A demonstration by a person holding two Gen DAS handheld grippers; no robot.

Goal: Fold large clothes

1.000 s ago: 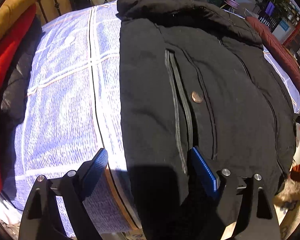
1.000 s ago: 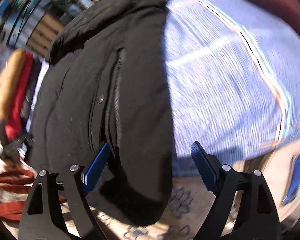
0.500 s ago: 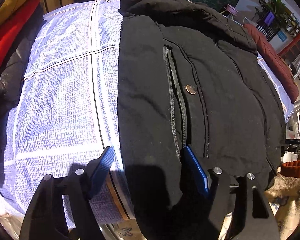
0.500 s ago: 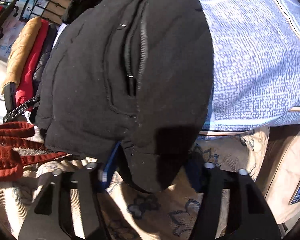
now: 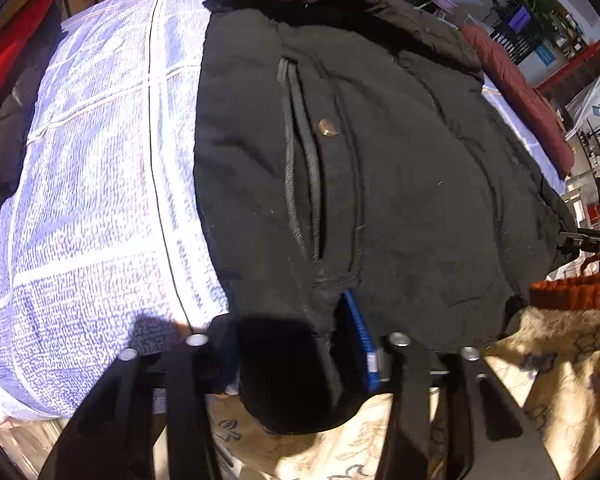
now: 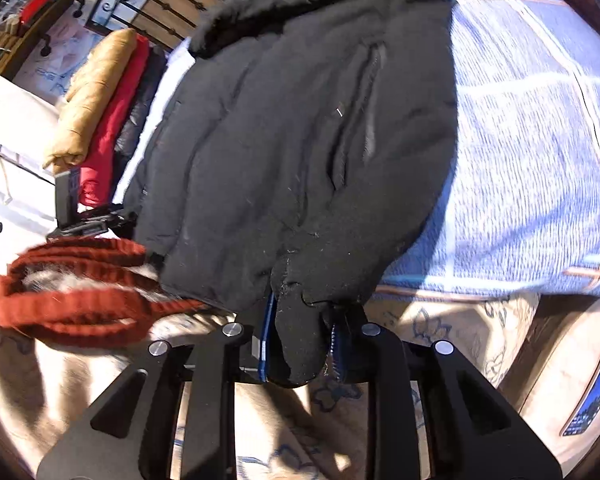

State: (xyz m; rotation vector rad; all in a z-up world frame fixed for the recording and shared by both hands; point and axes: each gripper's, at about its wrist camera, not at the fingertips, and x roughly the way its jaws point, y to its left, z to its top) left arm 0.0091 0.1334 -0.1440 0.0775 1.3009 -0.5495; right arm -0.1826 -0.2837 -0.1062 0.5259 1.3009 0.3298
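Two grippers clamping the black jacket (image 5: 380,168) hem at the bed's (image 5: 92,200) near edge, left gripper (image 5: 296,354) and right gripper (image 6: 300,346) jaws having just been closing on fabric

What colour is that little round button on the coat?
The snap button on the black coat looks coppery brown, clearest in the left wrist view.

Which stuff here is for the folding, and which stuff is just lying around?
For the folding:
- black jacket, spread on the blue checked bedspread
- left gripper, pinching the jacket's hem
- right gripper, pinching the hem too

Just lying around:
- red, tan and dark clothes piled beside it
- dark red cushion
- phone
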